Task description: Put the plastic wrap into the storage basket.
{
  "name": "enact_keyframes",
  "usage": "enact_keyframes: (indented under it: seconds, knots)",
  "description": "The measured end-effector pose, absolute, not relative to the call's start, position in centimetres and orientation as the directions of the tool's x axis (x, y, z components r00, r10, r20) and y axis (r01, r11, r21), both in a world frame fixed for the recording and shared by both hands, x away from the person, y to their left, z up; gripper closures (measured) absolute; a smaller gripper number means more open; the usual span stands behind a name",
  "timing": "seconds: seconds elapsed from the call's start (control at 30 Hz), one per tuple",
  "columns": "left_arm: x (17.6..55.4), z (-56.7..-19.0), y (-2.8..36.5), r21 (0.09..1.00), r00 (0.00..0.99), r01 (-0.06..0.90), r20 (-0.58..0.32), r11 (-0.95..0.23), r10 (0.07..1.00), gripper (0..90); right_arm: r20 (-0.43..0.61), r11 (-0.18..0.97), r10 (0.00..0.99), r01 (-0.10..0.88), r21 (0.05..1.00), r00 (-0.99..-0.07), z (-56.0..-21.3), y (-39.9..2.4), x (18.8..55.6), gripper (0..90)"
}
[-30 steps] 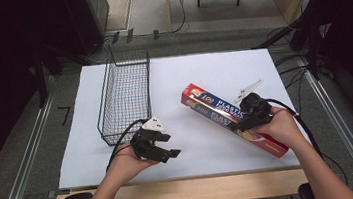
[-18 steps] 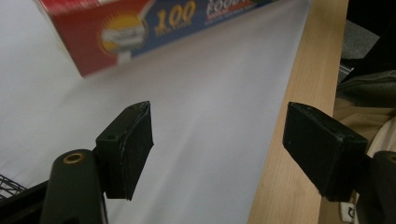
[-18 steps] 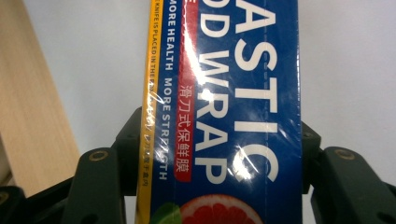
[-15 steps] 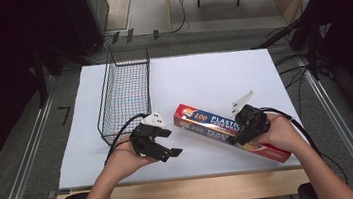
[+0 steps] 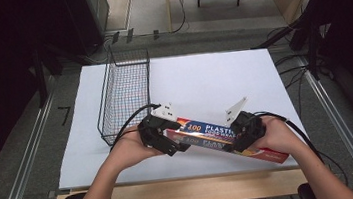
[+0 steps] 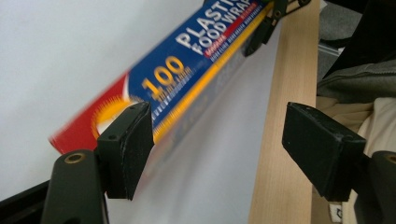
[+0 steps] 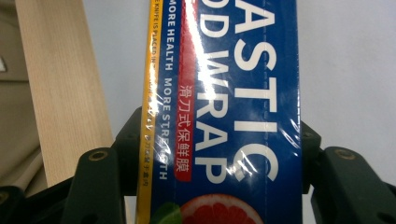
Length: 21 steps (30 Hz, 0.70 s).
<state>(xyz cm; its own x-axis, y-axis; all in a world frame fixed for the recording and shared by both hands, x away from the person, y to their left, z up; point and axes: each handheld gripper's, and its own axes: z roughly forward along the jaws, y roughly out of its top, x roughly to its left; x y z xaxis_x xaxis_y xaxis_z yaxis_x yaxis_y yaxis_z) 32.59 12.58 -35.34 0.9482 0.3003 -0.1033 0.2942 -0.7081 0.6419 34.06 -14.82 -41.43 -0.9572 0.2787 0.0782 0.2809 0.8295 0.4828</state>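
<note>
The plastic food wrap box is off the table, near its front edge, and not yet in the wire basket at far left, so the placing is left to do. The right gripper is clamped across the box's width, approx. mid-length. The left gripper, w/ jaws that have just been opening, is spread wide at the box's left end; one pad sits beside the box, not pressing. Both hands are low, forearms angled inward.
</note>
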Motion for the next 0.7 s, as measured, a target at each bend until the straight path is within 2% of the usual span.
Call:
enact_keyframes:
  seconds: [0.2, 0.47, 0.7]
  knots:
    - [32.7, -35.3, 11.6, 0.626, 0.959, 0.260, -0.078, -0.736, 0.272, 25.4, 0.044, 0.840, 0.243, 0.233, 0.490, -0.969, -41.3, -14.2, 33.4, 41.7]
    - [32.7, -36.1, 10.4, 0.589, 0.972, 0.216, -0.054, -0.778, 0.229, 24.2, 0.067, 0.861, 0.161, 0.173, 0.479, -0.985, -41.2, -12.8, 32.5, 41.6]
    - [32.5, -37.3, 9.8, 0.559, 0.977, 0.198, -0.052, -0.805, 0.205, 23.6, 0.064, 0.865, 0.137, 0.151, 0.478, -0.989, -40.8, -12.3, 32.2, 41.6]
